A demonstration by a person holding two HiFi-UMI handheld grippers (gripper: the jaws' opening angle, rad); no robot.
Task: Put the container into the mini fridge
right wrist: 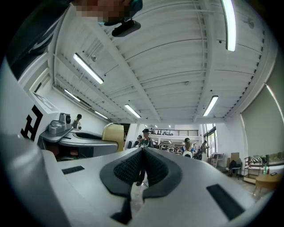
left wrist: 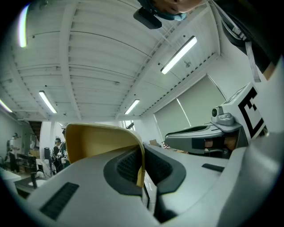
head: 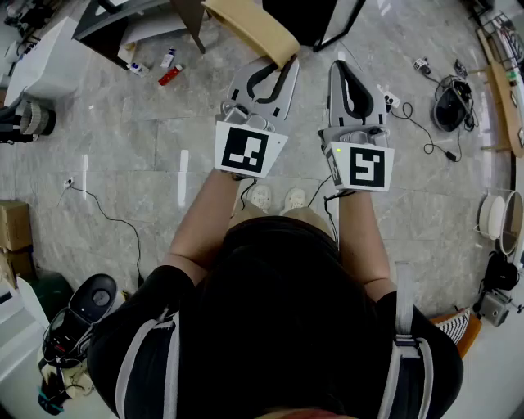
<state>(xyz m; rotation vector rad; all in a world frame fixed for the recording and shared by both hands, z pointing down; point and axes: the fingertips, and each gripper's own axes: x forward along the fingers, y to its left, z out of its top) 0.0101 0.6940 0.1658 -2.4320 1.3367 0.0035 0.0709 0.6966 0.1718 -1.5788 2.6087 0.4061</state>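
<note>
A tan, curved plastic container (head: 250, 24) hangs out ahead of me over the floor. My left gripper (head: 282, 64) is shut on its rim. In the left gripper view the container's thin wall (left wrist: 97, 142) is pinched between the dark pads (left wrist: 126, 166). My right gripper (head: 338, 67) is held level beside the left one, a little to its right. Its jaws meet in the right gripper view (right wrist: 143, 153) with nothing between them. That view also shows the container (right wrist: 114, 133) off to the left. No mini fridge is clearly seen.
I stand on a grey tiled floor (head: 147, 164). A white cabinet-like unit (head: 49, 57) sits at upper left, with small bottles (head: 170, 75) near it. Cables (head: 426, 131) run at right, cardboard boxes (head: 15, 225) at left. Several people (right wrist: 144, 138) stand far off.
</note>
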